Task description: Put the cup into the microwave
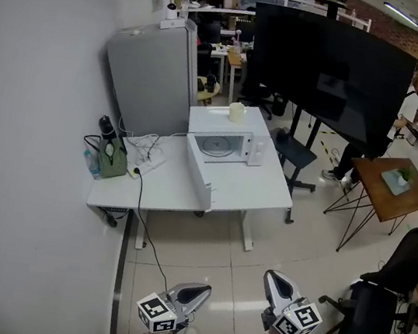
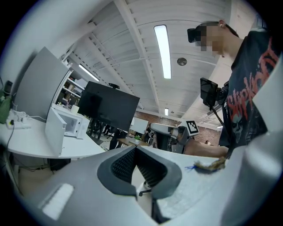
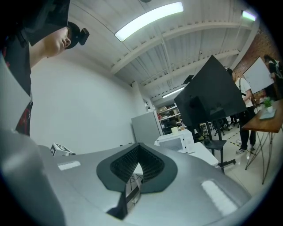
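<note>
A pale cup [image 1: 236, 112] stands on top of the white microwave [image 1: 224, 146], whose door [image 1: 198, 174] hangs open toward me on the white table [image 1: 264, 191]. Both grippers are low and near me, far from the table. My left gripper [image 1: 205, 288] is shut with nothing in it, its tip pointing right. My right gripper [image 1: 270, 275] is shut and empty too. In the left gripper view the jaws [image 2: 135, 148] meet, with the microwave [image 2: 66, 126] and cup [image 2: 74, 108] far off at left. In the right gripper view the jaws [image 3: 139, 146] meet below the distant microwave [image 3: 177, 141] and cup [image 3: 175, 130].
A grey cabinet [image 1: 153, 75] stands behind the table. A green bag [image 1: 113, 160], cables and a power strip [image 1: 145, 162] lie at the table's left. A big black screen [image 1: 331, 64], a wooden side table [image 1: 390, 187] and black chairs [image 1: 375, 307] are to the right.
</note>
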The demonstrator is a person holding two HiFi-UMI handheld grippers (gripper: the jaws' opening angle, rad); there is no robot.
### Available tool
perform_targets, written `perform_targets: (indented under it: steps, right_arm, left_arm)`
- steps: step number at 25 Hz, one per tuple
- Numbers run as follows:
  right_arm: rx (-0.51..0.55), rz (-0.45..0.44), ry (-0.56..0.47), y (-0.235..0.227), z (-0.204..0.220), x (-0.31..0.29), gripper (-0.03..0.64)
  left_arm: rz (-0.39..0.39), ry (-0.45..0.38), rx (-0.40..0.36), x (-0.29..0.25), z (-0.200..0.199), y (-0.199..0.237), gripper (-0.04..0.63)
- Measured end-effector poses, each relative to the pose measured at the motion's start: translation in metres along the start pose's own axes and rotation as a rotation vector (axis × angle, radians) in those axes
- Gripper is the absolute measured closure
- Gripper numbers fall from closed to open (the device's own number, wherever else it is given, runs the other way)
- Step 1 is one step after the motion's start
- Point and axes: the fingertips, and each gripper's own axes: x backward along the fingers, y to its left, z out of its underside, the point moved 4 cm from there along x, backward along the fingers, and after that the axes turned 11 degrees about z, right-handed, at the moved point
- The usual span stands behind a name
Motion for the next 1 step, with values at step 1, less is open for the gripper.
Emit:
perform_targets:
  steps: [1]
  right_arm:
    - [0.005,-0.002,0.012,-0.0043,-0.0002,0.0026,0.617]
  left_arm:
    - [-0.002,-0.004,0.001,-0.0075,-0.0005,-0.003,0.592]
